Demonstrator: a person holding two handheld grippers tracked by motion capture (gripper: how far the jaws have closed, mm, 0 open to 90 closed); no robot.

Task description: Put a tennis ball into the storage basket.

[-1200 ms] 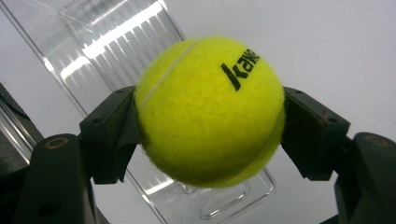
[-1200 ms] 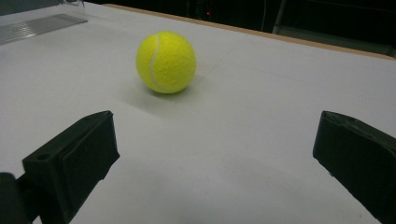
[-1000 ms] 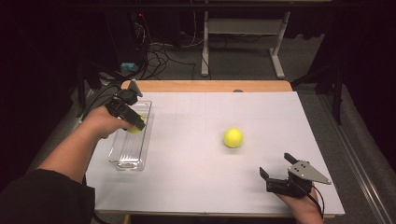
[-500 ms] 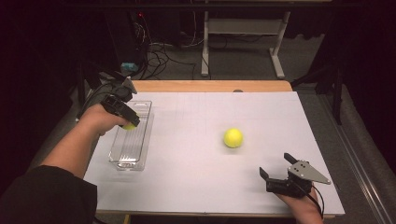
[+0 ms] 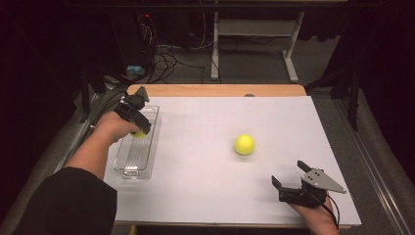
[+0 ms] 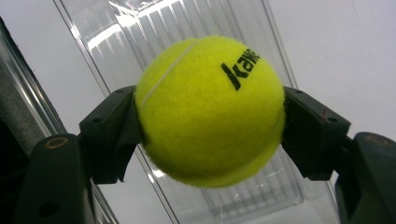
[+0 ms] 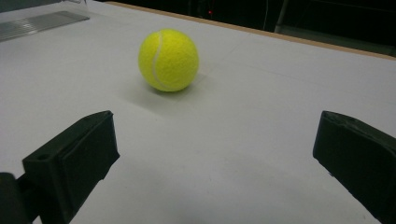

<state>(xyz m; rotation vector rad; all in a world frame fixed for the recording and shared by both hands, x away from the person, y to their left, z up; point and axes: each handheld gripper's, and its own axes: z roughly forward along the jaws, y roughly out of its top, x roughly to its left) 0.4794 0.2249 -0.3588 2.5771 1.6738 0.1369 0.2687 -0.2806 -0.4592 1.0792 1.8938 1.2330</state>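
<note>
My left gripper (image 5: 139,128) is shut on a yellow tennis ball (image 6: 210,109) and holds it low over the clear plastic tray (image 5: 128,164) at the table's left side; the ball (image 5: 140,133) peeks out under the hand. In the left gripper view the tray (image 6: 261,32) lies right under the ball. A second yellow tennis ball (image 5: 244,144) rests on the white table top right of centre. My right gripper (image 5: 288,180) sits near the front right edge, open and holding nothing, with that ball (image 7: 168,59) ahead of its jaws.
The white sheet (image 5: 205,186) covers a wooden table whose far edge (image 5: 215,90) shows beyond it. Cables and a metal stand's legs (image 5: 254,44) lie on the dark floor behind the table. A sleeve (image 5: 63,200) comes in at the bottom left.
My left hand has sunk with the ball, closer to the tray's inside. The right gripper and the loose ball have kept still.
</note>
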